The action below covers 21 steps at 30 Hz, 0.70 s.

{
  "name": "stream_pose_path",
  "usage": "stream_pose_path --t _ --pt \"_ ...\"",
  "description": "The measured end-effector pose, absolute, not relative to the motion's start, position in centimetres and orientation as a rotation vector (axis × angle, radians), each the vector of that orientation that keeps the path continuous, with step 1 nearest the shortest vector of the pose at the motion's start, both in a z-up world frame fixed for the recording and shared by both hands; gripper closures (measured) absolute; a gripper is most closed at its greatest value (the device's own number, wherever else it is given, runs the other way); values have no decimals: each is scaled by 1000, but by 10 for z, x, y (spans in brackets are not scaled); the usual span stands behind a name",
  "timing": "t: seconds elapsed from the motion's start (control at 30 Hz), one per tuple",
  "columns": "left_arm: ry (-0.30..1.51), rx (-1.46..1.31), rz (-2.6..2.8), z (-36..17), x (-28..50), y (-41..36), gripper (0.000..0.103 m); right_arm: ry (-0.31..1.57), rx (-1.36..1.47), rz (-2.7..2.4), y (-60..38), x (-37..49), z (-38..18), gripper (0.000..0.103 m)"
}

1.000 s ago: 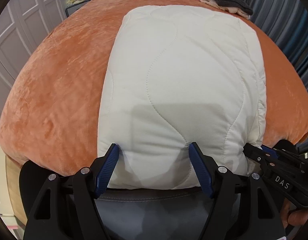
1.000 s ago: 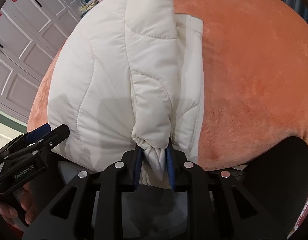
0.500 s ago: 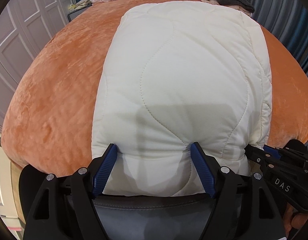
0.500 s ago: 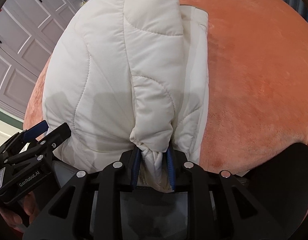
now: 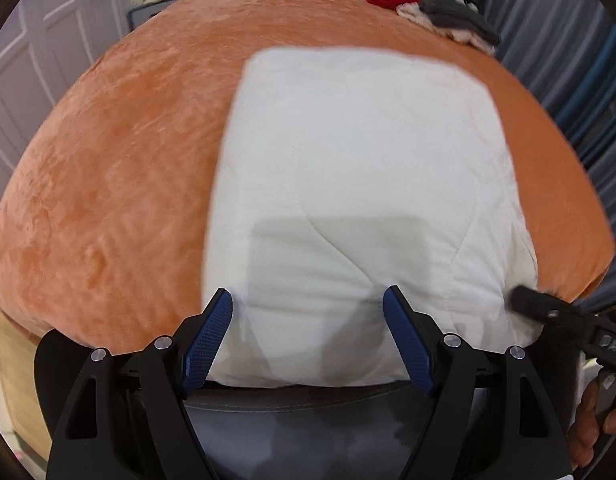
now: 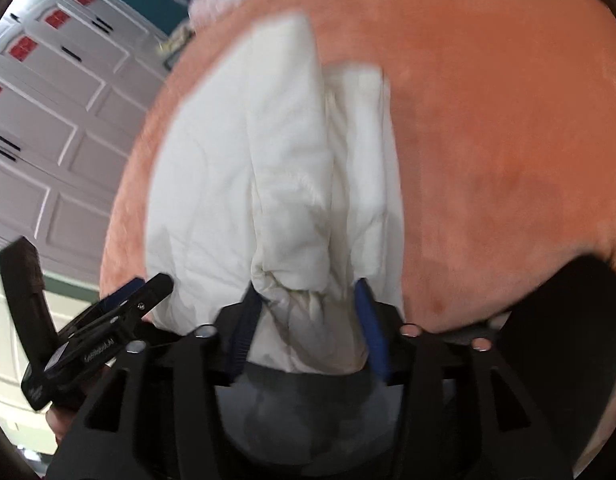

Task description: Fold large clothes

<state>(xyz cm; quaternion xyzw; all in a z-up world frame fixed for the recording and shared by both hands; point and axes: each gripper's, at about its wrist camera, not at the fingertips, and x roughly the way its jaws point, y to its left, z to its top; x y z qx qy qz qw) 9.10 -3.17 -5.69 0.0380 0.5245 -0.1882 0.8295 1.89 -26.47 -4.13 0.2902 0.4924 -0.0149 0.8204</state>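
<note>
White quilted jacket (image 5: 359,184) is lying folded into a neat block on the orange velvet bed (image 5: 120,184). Folding is appearing nearly done; only letting go and tidying are remaining. Left gripper (image 5: 308,340) is standing wide open over the hem at 6 o'clock. Right gripper (image 6: 306,320), jaws just opening, is straddling the bunched cuff (image 6: 308,308), no longer pinching. No containers are showing.

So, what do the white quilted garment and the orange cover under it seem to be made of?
White quilted garment: probably a thin synthetic shell over soft padding, matt to faintly glossy; curved stitch lines and puffed panels show it. Orange cover: looks like plush or velvet-type fabric; its short nap shows lighter and darker patches. The exact fibre of either cannot be told.
</note>
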Motion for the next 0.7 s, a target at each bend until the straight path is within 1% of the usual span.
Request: stream_pose_path --t 0.1,0.23,0.27,0.3,0.47,0.53,0.57,0.6,0.67,0.7 --pt "1079 -2 -385 -35 114 -14 29 972 576 -52 -272 29 -13 49" --pt "1021 -70 -372 -9 149 -9 29 879 637 -60 -288 62 10 46" --pt "1004 -67 -364 -3 159 -11 29 861 651 -62 -291 71 12 42" --pt "993 -60 -353 1 170 -15 29 846 669 -70 -294 82 13 38" --pt "1013 -60 -341 2 215 -39 29 826 815 -189 -308 135 -1 36" --pt "1026 -65 -336 -2 228 -45 29 860 881 -215 -308 155 -17 35" --pt "1034 -60 -331 -5 234 -50 29 896 883 -219 -308 163 -26 39" --pt "1041 -54 -328 -9 239 -55 29 936 878 -204 -304 170 -35 62" --pt "1054 -45 -328 -16 244 -61 29 924 855 -200 -298 168 -39 82" --pt "1064 -44 -328 -20 246 -64 29 892 826 -205 -298 162 -36 88"
